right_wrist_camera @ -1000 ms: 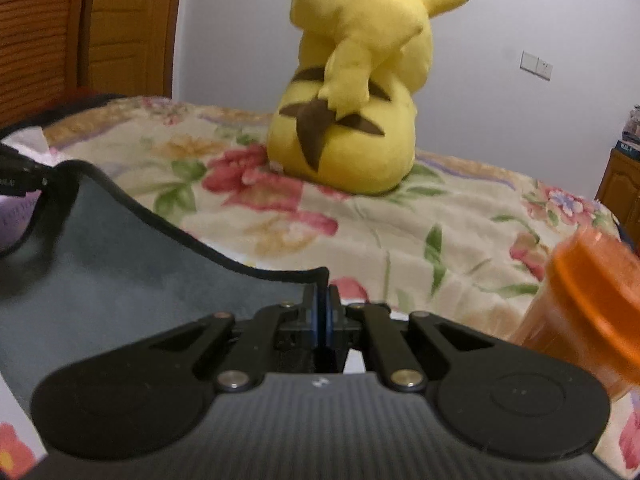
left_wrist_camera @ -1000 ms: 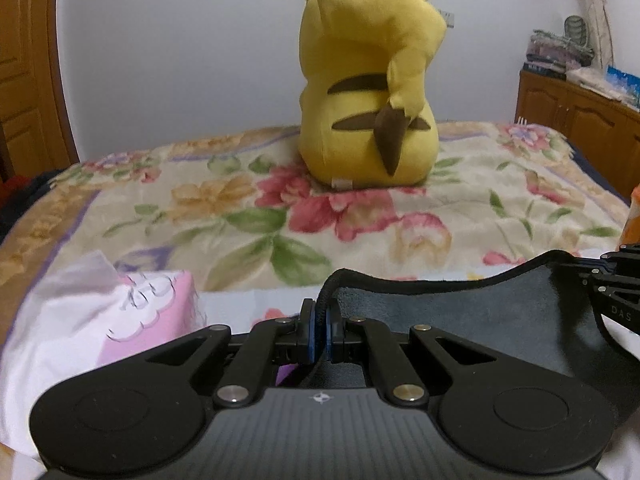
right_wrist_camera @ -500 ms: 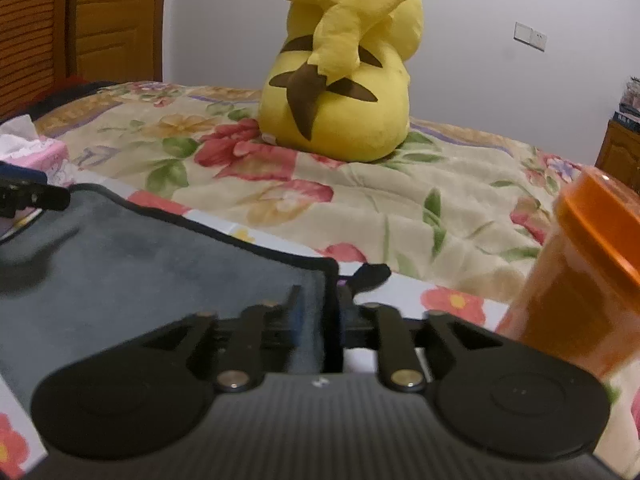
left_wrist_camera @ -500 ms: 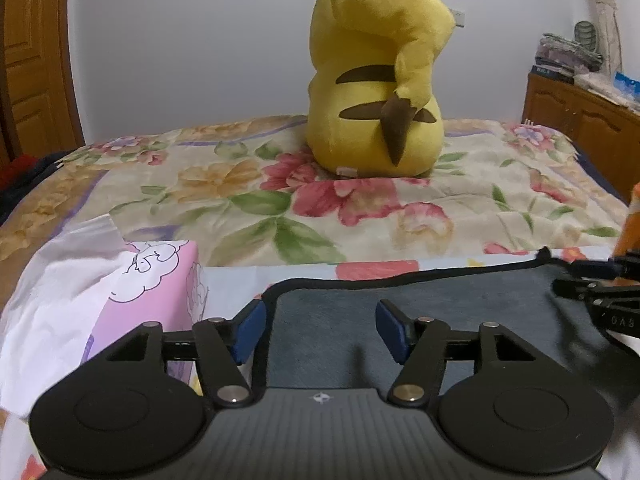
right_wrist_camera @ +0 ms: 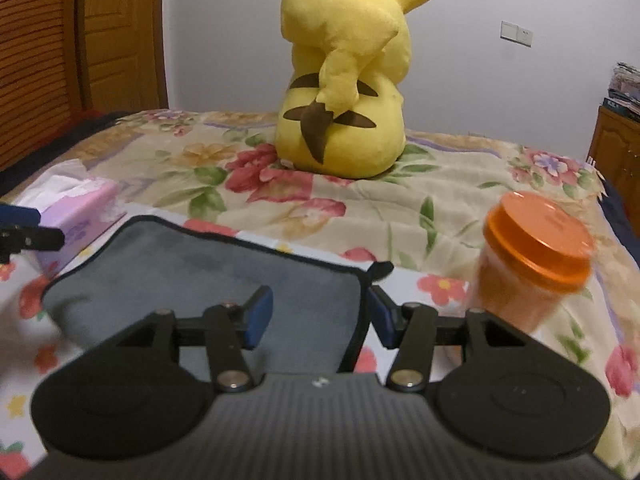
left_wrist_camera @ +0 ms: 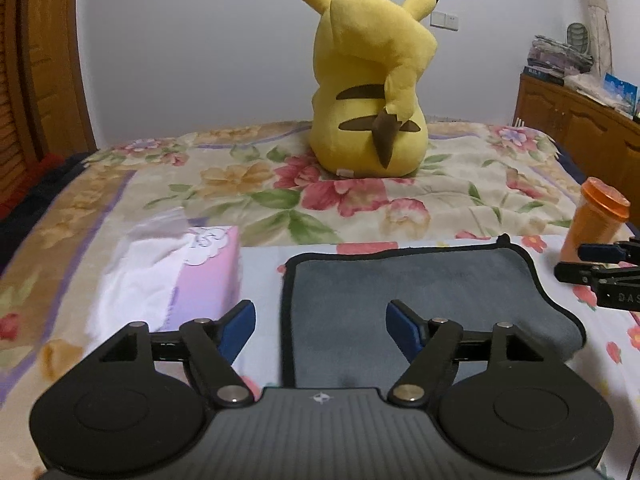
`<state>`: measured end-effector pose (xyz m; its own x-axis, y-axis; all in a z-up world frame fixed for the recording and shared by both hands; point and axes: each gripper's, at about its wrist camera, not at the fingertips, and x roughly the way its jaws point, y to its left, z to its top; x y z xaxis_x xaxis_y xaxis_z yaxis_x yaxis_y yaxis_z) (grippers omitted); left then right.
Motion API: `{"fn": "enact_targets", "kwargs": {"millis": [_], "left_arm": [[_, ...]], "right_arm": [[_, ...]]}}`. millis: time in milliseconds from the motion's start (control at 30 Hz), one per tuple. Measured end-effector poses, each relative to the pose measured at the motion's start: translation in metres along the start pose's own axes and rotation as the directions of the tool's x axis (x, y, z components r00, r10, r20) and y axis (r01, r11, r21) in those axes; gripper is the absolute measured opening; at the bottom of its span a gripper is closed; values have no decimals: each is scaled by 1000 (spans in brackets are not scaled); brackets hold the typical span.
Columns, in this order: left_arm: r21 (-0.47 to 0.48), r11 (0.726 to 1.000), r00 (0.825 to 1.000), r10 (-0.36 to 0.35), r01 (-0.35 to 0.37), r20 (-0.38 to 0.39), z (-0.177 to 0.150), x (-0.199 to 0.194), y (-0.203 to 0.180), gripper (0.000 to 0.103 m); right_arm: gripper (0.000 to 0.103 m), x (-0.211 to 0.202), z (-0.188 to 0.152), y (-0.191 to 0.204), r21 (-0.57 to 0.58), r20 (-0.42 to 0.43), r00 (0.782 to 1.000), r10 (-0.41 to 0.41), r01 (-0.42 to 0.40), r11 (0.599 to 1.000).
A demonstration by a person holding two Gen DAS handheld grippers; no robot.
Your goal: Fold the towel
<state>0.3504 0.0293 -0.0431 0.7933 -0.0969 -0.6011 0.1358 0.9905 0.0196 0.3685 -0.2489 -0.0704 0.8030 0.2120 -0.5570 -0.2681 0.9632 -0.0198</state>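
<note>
- Grey towel (left_wrist_camera: pixel 416 296) is seen lying flat on the flowered bedspread (left_wrist_camera: pixel 256 184), folded over, black-piped edge facing the far side.
- Left gripper (left_wrist_camera: pixel 320 324) is held with jaws spread wide, nothing between the blue pads (left_wrist_camera: pixel 236 326); the towel's left edge sits between them.
- Right gripper (right_wrist_camera: pixel 318 316) is likewise parted and empty, straddling the towel's right edge.
- Pink tissue box (left_wrist_camera: pixel 200 276) is noted just left of the towel; orange jar (right_wrist_camera: pixel 528 264) to its right.
- Yellow plush (left_wrist_camera: pixel 372 92) is seated well behind.

Yellow plush (left_wrist_camera: pixel 370 92) far ahead on floral bedspread (left_wrist_camera: pixel 256 184); pink tissue box (left_wrist_camera: pixel 200 276) left, orange-lidded jar (right_wrist_camera: pixel 532 268), possibly plastic, right.
</note>
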Motion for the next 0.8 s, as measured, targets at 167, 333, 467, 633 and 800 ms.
{"fn": "enact_targets", "kwargs": {"millis": [167, 333, 467, 633, 800], "left_arm": [[4, 1000, 1000, 1, -1, 9, -5, -32, 0, 90], [18, 1000, 1000, -7, 6, 17, -18, -62, -7, 95], [-3, 1000, 1000, -12, 12, 13, -32, -80, -10, 97], [9, 1000, 1000, -15, 15, 10, -51, -98, -17, 101], [35, 998, 999, -45, 45, 15, -62, -119, -29, 103]], "right_arm": [[68, -28, -6, 5, 14, 2, 1000, -22, 22, 1000], [93, -55, -6, 6, 47, 18, 999, -42, 41, 998], [98, -78, -14, 7, 77, 52, 996, -69, 65, 995], [103, -99, -31, 7, 72, 53, 994, -92, 88, 993], [103, -117, -46, 7, 91, 47, 994, -98, 93, 991]]}}
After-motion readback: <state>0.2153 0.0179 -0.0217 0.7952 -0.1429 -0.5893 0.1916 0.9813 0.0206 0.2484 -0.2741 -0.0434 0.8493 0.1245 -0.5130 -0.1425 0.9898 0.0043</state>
